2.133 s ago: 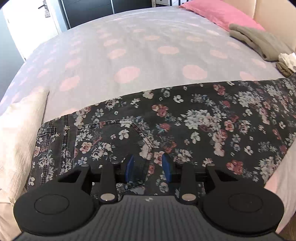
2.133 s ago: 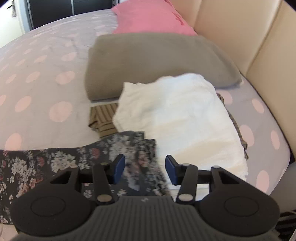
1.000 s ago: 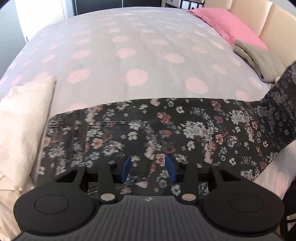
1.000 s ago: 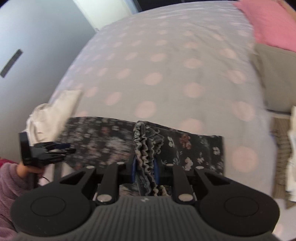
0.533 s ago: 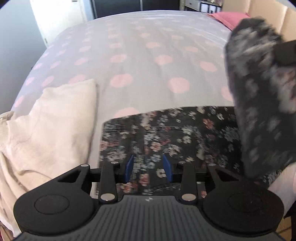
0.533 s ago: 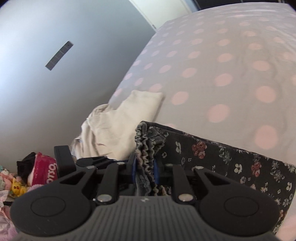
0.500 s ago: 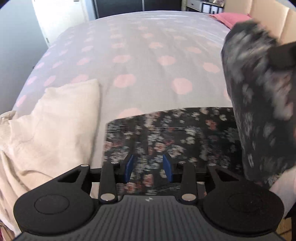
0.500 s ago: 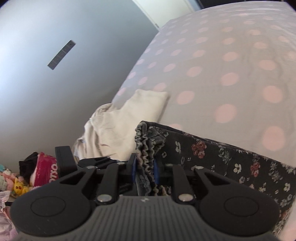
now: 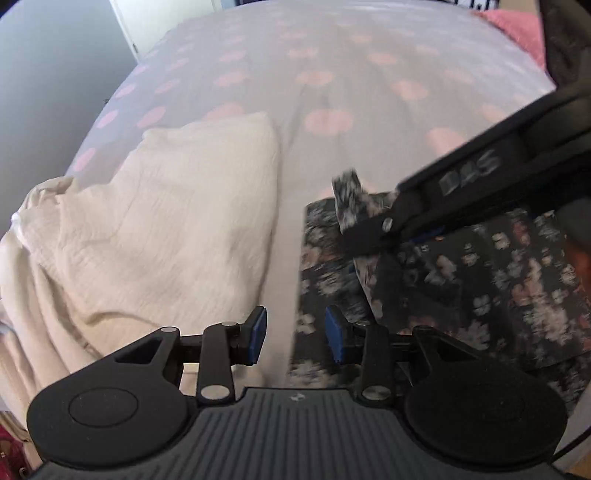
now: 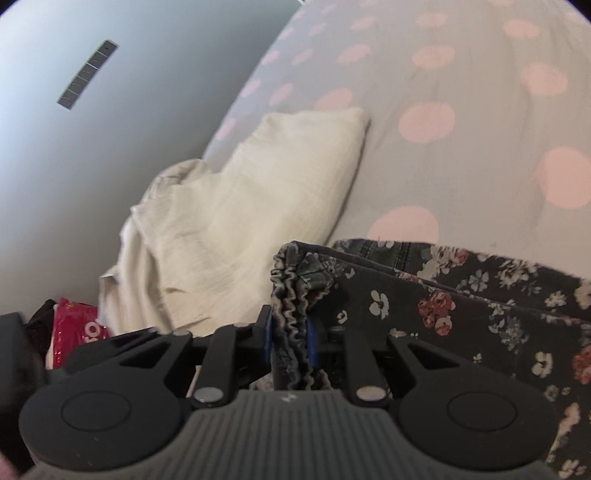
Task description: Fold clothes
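Dark floral trousers [image 9: 461, 280] lie on the bed, doubled over on themselves. My right gripper [image 10: 290, 332] is shut on their bunched, ruffled hem [image 10: 291, 280], held low over the left end of the lower layer [image 10: 461, 314]. In the left wrist view the right gripper [image 9: 373, 225] reaches in from the upper right with the hem [image 9: 349, 199] in its jaws. My left gripper [image 9: 295, 336] is open at the near edge of the bed. The trousers' left edge runs under the gap between its blue pads [image 9: 256, 332], and nothing is pinched.
A crumpled cream garment [image 9: 166, 229] lies just left of the trousers and hangs over the bed's corner [image 10: 240, 206]. The pink-dotted grey sheet [image 9: 369, 92] stretches beyond. A pink pillow [image 9: 517, 26] is far right. A red packet [image 10: 74, 328] sits on the floor by the grey wall.
The right gripper shut on the hem and carried it leftward across the bed to the waist end, doubling the trousers over. My left gripper stayed open and shifted left towards the cream garment.
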The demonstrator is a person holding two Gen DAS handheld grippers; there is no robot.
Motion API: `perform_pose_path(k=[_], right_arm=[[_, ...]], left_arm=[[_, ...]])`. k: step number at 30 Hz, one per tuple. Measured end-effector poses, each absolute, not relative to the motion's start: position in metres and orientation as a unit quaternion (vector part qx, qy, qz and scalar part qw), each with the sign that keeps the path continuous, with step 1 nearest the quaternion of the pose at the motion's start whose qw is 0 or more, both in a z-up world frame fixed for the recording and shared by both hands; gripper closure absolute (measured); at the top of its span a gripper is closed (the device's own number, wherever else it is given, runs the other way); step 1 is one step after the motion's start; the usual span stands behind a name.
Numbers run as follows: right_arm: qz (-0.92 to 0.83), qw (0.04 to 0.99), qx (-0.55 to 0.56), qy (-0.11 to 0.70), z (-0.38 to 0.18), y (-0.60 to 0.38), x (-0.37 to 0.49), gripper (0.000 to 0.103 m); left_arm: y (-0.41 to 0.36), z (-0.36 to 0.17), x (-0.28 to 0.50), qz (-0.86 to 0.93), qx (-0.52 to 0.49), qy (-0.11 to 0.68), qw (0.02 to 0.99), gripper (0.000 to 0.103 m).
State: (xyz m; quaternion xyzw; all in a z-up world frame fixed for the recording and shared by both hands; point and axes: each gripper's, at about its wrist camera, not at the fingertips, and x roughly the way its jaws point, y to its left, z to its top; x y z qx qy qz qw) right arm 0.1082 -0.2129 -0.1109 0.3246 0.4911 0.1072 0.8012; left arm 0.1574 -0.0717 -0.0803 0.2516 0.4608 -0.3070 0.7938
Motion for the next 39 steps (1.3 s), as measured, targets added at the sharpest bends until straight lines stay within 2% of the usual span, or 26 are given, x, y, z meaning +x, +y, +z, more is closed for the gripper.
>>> perform_pose_path(k=[4, 7, 8, 13, 20, 25, 31, 33, 39], right_arm=[[0.097, 0.790, 0.333, 0.506, -0.138, -0.206, 0.116, 0.078], [0.101, 0.793, 0.335, 0.498, -0.138, -0.208, 0.112, 0.065], [0.103, 0.796, 0.335, 0.493, -0.136, -0.209, 0.111, 0.057], [0.111, 0.824, 0.309, 0.461, -0.105, -0.229, 0.089, 0.057], [0.058, 0.873, 0.193, 0.444, -0.085, -0.279, 0.011, 0.057], [-0.017, 0.876, 0.183, 0.446, -0.096, -0.338, -0.068, 0.057], [-0.139, 0.867, 0.174, 0.446, -0.104, -0.406, -0.173, 0.055], [-0.154, 0.866, 0.156, 0.449, -0.106, -0.406, -0.201, 0.051], [-0.148, 0.872, 0.102, 0.456, -0.122, -0.361, -0.247, 0.051]], left_arm=[[-0.066, -0.087, 0.164, -0.290, 0.261, 0.468, 0.793, 0.070], [-0.067, -0.084, 0.165, -0.301, 0.246, 0.470, 0.793, 0.069], [-0.068, -0.083, 0.166, -0.304, 0.241, 0.470, 0.793, 0.067], [-0.070, -0.082, 0.162, -0.349, 0.204, 0.470, 0.785, 0.058], [-0.086, -0.113, 0.157, -0.312, 0.254, 0.471, 0.785, 0.058], [-0.086, -0.128, 0.163, -0.294, 0.260, 0.482, 0.783, 0.058], [-0.076, -0.128, 0.171, -0.279, 0.215, 0.515, 0.782, 0.058], [-0.075, -0.128, 0.173, -0.275, 0.204, 0.524, 0.780, 0.059], [-0.073, -0.125, 0.173, -0.269, 0.189, 0.529, 0.783, 0.061]])
